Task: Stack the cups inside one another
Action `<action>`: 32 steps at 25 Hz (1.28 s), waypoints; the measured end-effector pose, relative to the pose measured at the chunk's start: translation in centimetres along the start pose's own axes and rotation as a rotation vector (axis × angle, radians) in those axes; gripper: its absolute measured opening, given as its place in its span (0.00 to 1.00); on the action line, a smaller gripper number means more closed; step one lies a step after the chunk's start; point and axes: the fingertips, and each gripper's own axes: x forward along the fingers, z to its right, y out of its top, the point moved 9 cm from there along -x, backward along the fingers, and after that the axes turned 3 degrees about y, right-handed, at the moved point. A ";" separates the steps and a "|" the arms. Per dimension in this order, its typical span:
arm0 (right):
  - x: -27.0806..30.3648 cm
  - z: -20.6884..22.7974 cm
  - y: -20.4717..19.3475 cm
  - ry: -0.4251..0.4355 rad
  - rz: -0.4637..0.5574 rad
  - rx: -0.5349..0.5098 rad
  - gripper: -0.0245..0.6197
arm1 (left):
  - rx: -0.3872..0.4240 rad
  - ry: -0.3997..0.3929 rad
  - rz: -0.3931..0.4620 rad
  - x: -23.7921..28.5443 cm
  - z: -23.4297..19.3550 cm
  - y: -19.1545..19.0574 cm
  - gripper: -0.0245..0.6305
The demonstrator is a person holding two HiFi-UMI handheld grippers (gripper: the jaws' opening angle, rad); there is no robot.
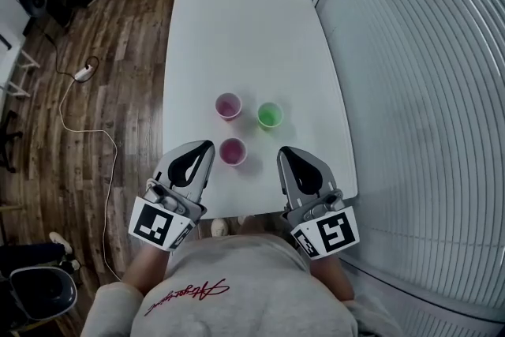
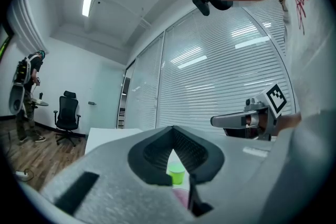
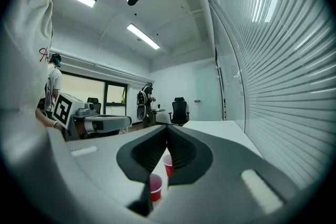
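Three empty cups stand unstacked on the bench: near pink cup, far pink cup beyond it, green cup beyond-right. Left tongs and right tongs flank it, both closed, holding nothing.

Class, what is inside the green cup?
Inside the green cup only its own bottom shows; no cup is nested there. Its near inner wall is hidden by the rim.

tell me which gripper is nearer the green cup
Right. The right gripper sits just on the person's side of the green cup; the left gripper is farther, across the nearest pink cup.
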 end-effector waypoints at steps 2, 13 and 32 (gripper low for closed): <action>0.5 0.9 0.0 0.005 -0.002 -0.003 0.04 | 0.002 0.006 0.000 1.0 -0.3 -0.1 0.03; 2.8 5.5 0.4 0.019 -0.009 0.001 0.04 | 0.008 0.020 -0.005 5.6 -1.6 0.1 0.03; 4.9 11.0 0.4 0.101 -0.017 0.031 0.04 | 0.041 0.066 -0.100 10.6 -1.7 -0.4 0.03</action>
